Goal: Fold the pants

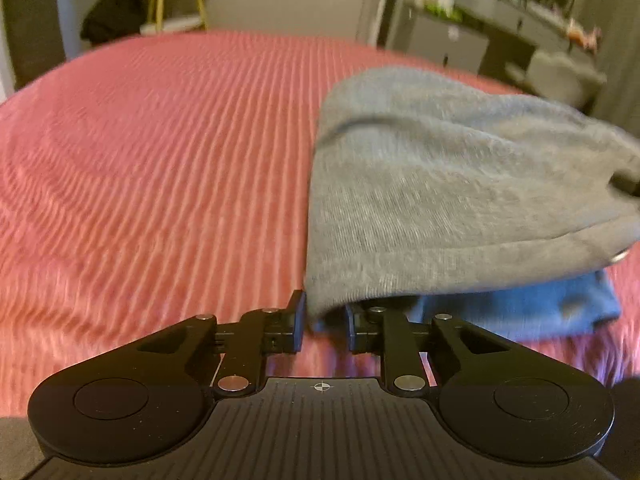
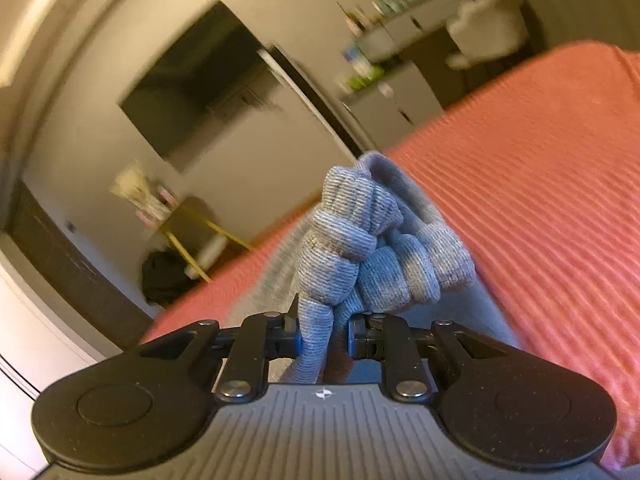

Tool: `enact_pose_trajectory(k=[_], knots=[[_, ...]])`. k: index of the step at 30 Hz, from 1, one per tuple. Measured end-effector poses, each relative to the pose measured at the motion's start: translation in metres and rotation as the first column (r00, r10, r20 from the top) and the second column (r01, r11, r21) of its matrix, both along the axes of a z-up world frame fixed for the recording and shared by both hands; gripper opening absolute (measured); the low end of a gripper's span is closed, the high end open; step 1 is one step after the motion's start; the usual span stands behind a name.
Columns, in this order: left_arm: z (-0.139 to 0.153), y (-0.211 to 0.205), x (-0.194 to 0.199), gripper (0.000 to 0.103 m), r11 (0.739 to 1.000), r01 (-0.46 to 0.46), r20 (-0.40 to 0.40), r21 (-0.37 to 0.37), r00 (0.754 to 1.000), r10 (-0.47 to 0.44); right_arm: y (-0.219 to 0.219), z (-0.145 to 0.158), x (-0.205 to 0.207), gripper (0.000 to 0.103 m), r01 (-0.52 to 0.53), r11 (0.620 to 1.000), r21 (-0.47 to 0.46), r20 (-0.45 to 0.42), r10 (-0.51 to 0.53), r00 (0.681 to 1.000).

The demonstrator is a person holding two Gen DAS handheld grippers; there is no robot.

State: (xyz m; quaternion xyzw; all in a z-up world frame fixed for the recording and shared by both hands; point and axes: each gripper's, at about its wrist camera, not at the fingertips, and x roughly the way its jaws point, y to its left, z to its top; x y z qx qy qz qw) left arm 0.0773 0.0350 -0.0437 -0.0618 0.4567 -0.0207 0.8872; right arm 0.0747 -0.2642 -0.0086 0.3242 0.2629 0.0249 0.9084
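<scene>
The grey pants (image 1: 440,184) hang lifted over the red ribbed bedspread (image 1: 160,160), with a lower layer (image 1: 520,312) lying on the bed beneath. My left gripper (image 1: 325,320) is shut on the corner of the pants' near edge, which drapes between its pads. In the right wrist view my right gripper (image 2: 323,332) is shut on the bunched ribbed band of the pants (image 2: 360,248), held above the bedspread (image 2: 540,180). The view is tilted and blurred.
Beyond the bed's far edge stand a yellow-legged side table (image 1: 176,4), a dark bag on the floor (image 1: 112,16), and a grey dresser with clutter (image 1: 480,28). A dark TV (image 2: 200,80) hangs on the wall. The bed's left half is bare bedspread.
</scene>
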Motion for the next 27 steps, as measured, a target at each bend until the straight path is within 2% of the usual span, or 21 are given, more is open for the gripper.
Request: enact_pose_trajectory(k=[2,3,4,6,7,8,10,11,13,15,16,17,18,20,22,23,25,27], knots=[[0.001,0.01,-0.002,0.028,0.998,-0.029,-0.061,-0.063,0.998,0.026,-0.011,-0.023,0.009,0.028,0.023,1.0,-0.007,-0.169,-0.024,0.985],[0.007,0.018,-0.007,0.028,0.992,-0.053,-0.048,-0.112,0.998,0.048,-0.017,-0.035,0.009,0.028,0.047,0.999,0.004,-0.249,-0.045,0.968],[0.015,0.024,-0.012,0.028,0.986,-0.063,-0.013,-0.153,0.998,0.061,-0.023,-0.043,0.006,0.029,0.059,0.998,0.03,-0.284,-0.048,0.958],[0.03,0.032,-0.021,0.037,0.977,-0.067,0.074,-0.204,0.994,0.084,-0.031,-0.047,-0.007,0.03,0.067,0.994,0.088,-0.26,-0.042,0.965],[0.036,0.034,-0.021,0.048,0.978,-0.073,0.102,-0.197,0.99,0.094,-0.03,-0.042,-0.01,0.034,0.065,0.995,0.074,-0.251,-0.044,0.967],[0.039,0.034,-0.017,0.057,0.981,-0.075,0.118,-0.179,0.988,0.098,-0.029,-0.036,-0.012,0.043,0.062,0.998,0.034,-0.239,-0.052,0.97],[0.039,0.03,0.004,0.058,0.986,-0.082,0.119,-0.142,0.988,0.099,-0.019,-0.016,-0.02,0.056,0.095,0.988,-0.122,-0.163,-0.114,0.98],[0.036,0.028,0.012,0.058,0.987,-0.085,0.105,-0.139,0.989,0.1,-0.011,-0.005,-0.023,0.058,0.116,0.971,-0.209,-0.112,-0.141,0.984],[0.024,0.026,0.03,0.058,0.983,-0.08,0.051,-0.167,0.995,0.09,0.008,0.012,-0.028,0.058,0.127,0.934,-0.334,0.0,-0.135,0.991],[0.006,0.019,0.045,0.058,0.977,-0.087,-0.019,-0.192,0.996,0.085,0.027,0.016,-0.03,0.057,0.067,0.918,-0.392,0.086,-0.035,0.996],[-0.002,0.017,0.045,0.058,0.977,-0.103,-0.032,-0.187,0.995,0.099,0.035,0.015,-0.028,0.053,0.032,0.91,-0.414,0.097,0.009,0.995],[-0.008,0.015,0.045,0.058,0.979,-0.112,-0.043,-0.173,0.993,0.106,0.043,0.012,-0.026,0.041,-0.005,0.9,-0.437,0.099,0.054,0.994],[-0.009,0.014,0.044,0.058,0.982,-0.104,-0.051,-0.158,0.994,0.097,0.051,0.006,-0.023,0.035,-0.043,0.887,-0.459,0.101,0.1,0.99],[-0.007,0.01,0.04,0.058,0.993,-0.055,-0.045,-0.101,0.998,0.05,0.06,-0.005,-0.013,0.031,-0.09,0.863,-0.496,0.06,0.138,0.989],[-0.006,0.001,0.034,0.058,1.0,0.01,-0.035,-0.025,0.999,-0.011,0.06,-0.023,0.002,0.03,-0.131,0.848,-0.514,-0.049,0.123,0.991],[-0.005,-0.002,0.032,0.054,1.0,0.029,-0.03,-0.003,0.999,-0.03,0.056,-0.033,0.01,0.024,-0.15,0.846,-0.511,-0.113,0.107,0.988],[0.003,0.0,0.032,0.046,0.998,0.049,-0.018,-0.03,0.999,-0.05,0.042,-0.044,0.018,0.024,-0.167,0.896,-0.412,-0.166,0.106,0.98],[0.011,0.01,0.038,0.046,0.996,0.017,-0.015,-0.088,1.0,-0.018,0.031,-0.04,0.016,0.024,-0.14,0.93,-0.339,-0.13,0.101,0.986]])
